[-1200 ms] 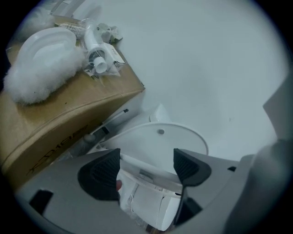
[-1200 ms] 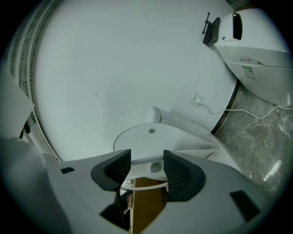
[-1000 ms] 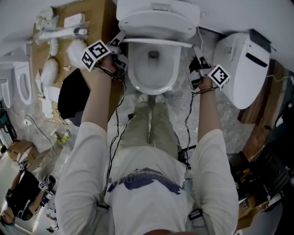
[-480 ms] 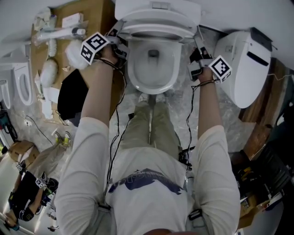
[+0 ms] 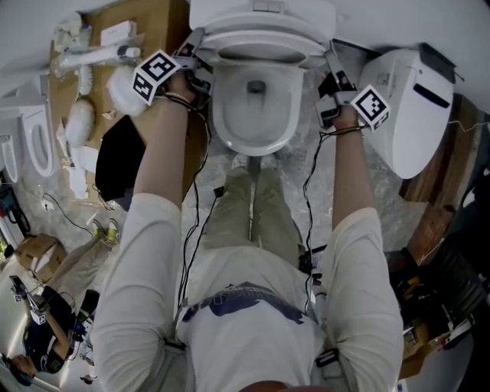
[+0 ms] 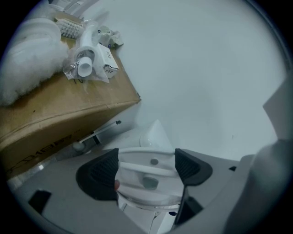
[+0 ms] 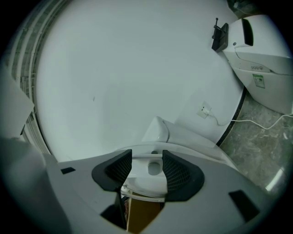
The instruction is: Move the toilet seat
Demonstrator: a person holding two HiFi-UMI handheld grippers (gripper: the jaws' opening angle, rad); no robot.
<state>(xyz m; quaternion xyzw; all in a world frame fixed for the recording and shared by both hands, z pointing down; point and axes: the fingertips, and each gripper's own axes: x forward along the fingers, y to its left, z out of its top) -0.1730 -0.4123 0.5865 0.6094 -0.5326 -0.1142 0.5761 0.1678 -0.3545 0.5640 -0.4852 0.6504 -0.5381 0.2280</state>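
Note:
A white toilet bowl (image 5: 255, 107) stands in front of the person, with its white seat (image 5: 260, 46) raised toward the tank. My left gripper (image 5: 193, 47) is shut on the seat's left edge. In the left gripper view the seat (image 6: 146, 160) fills the gap between the black pads (image 6: 98, 176) of that gripper (image 6: 145, 170). My right gripper (image 5: 331, 67) grips the seat's right edge. In the right gripper view the seat (image 7: 146, 180) sits between the jaws of that gripper (image 7: 147, 169); these jaws have just closed a little on it.
A cardboard box (image 5: 115, 46) with white pipe parts stands left of the toilet, and a black bag (image 5: 122, 157) lies below it. Another white toilet (image 5: 409, 107) stands at the right. The wall is close behind the tank (image 5: 264, 11). Cables lie on the floor.
Both grippers have moved toward the tank with the seat in them. The seat rim has swung back from over the bowl toward the tank.

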